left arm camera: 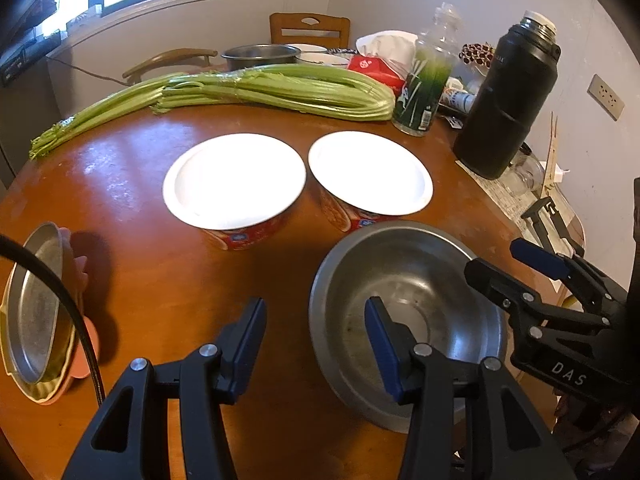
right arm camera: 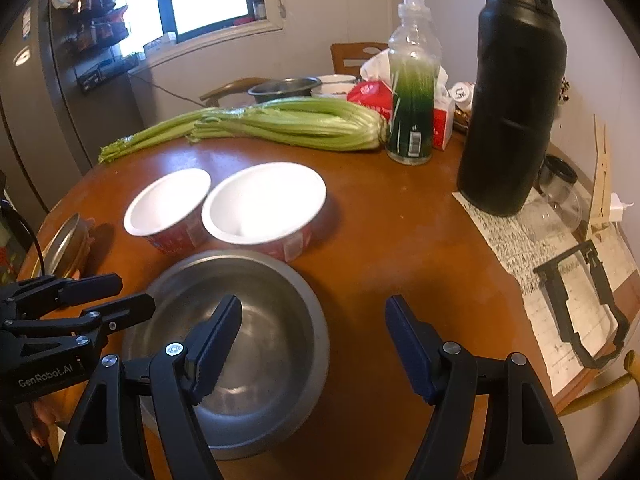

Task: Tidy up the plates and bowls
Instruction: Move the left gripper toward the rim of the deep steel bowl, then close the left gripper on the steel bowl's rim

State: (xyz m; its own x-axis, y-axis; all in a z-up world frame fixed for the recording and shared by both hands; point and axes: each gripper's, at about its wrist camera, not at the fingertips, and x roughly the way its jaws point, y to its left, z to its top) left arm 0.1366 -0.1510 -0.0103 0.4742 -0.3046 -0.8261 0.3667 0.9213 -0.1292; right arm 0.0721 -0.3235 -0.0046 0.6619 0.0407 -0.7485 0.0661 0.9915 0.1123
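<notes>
A steel bowl [left arm camera: 404,312] [right arm camera: 256,332] sits at the near edge of the round wooden table [left arm camera: 160,272] [right arm camera: 400,248]. Behind it stand two white bowls with red outsides, side by side [left arm camera: 234,180] [left arm camera: 370,172] [right arm camera: 166,202] [right arm camera: 264,202]. A stack of plates, a steel one on top of pink ones [left arm camera: 38,312] [right arm camera: 66,246], lies at the table's left edge. My left gripper [left arm camera: 316,336] is open and empty, its right finger over the steel bowl's left rim. My right gripper [right arm camera: 314,344] is open and empty, its left finger over the bowl's inside. Each gripper shows in the other's view.
Celery [left arm camera: 240,92] [right arm camera: 280,124] lies across the back of the table. A green-labelled bottle [left arm camera: 428,80] [right arm camera: 412,92], a black thermos [left arm camera: 508,96] [right arm camera: 512,92], a red tissue box [left arm camera: 376,70], a steel pot [left arm camera: 260,56] and a paper sheet with a black clip [right arm camera: 580,300] crowd the back and right.
</notes>
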